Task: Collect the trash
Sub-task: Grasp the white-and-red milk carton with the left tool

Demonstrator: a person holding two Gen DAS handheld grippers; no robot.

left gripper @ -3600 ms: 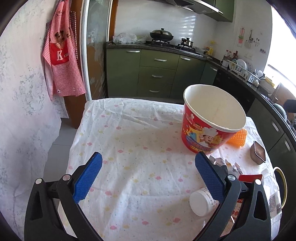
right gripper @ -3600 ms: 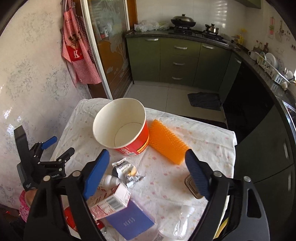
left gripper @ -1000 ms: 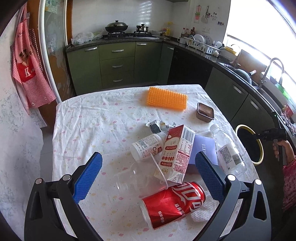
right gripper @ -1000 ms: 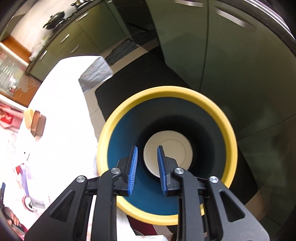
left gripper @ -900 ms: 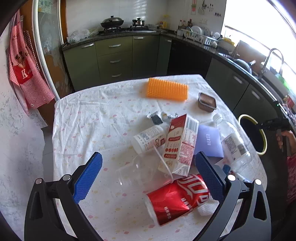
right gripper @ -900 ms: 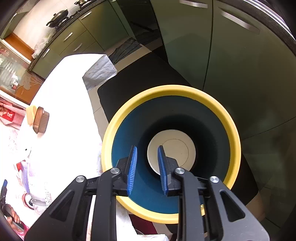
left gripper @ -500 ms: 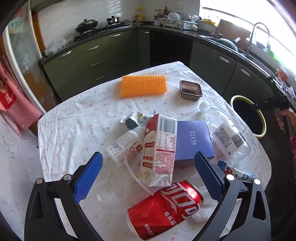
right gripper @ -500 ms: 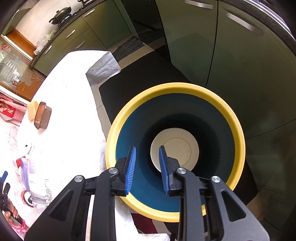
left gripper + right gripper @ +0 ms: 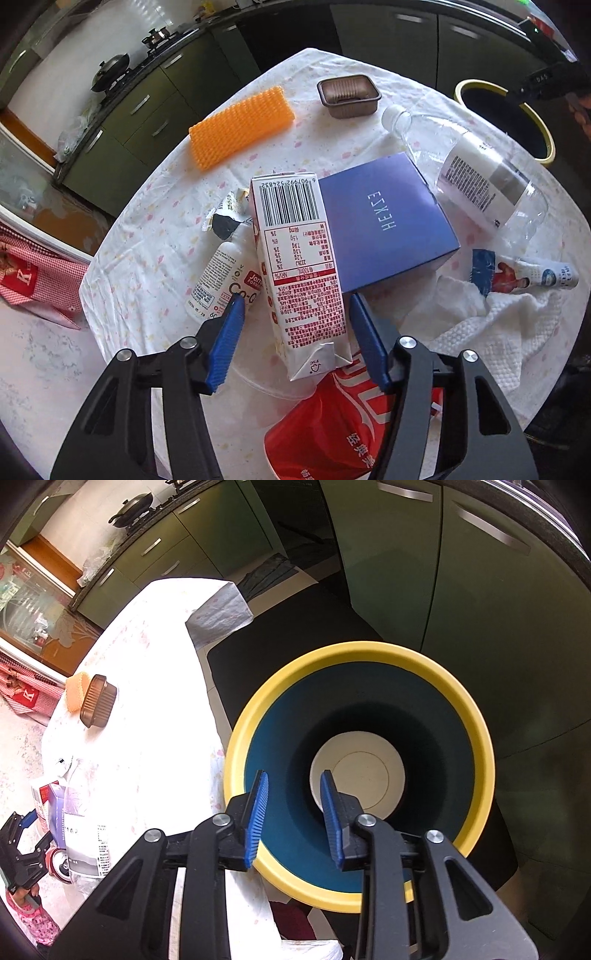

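Note:
My left gripper (image 9: pixel 295 332) is open, its blue pads on either side of the lower end of a red-and-white milk carton (image 9: pixel 295 258) lying on the table; small gaps show at both pads. A red cola can (image 9: pixel 332 435) lies under the carton's near end. My right gripper (image 9: pixel 293 810) is open and empty above a yellow-rimmed blue trash bin (image 9: pixel 476 716) beside the table; the paper bucket (image 9: pixel 356 773) lies at its bottom. The bin also shows in the left wrist view (image 9: pixel 539 122).
On the flowered cloth (image 9: pixel 147 236) lie a purple box (image 9: pixel 384 218), a clear bottle (image 9: pixel 472 166), a white supplement bottle (image 9: pixel 221 273), a crumpled wrapper (image 9: pixel 229 214), an orange brush (image 9: pixel 240 125), a brown tray (image 9: pixel 349 94), a tube (image 9: pixel 524 277) and a white towel (image 9: pixel 498 325).
My left gripper has dropped toward the table and narrowed around the milk carton. My right gripper has stayed over the bin with the bucket inside and opened a little.

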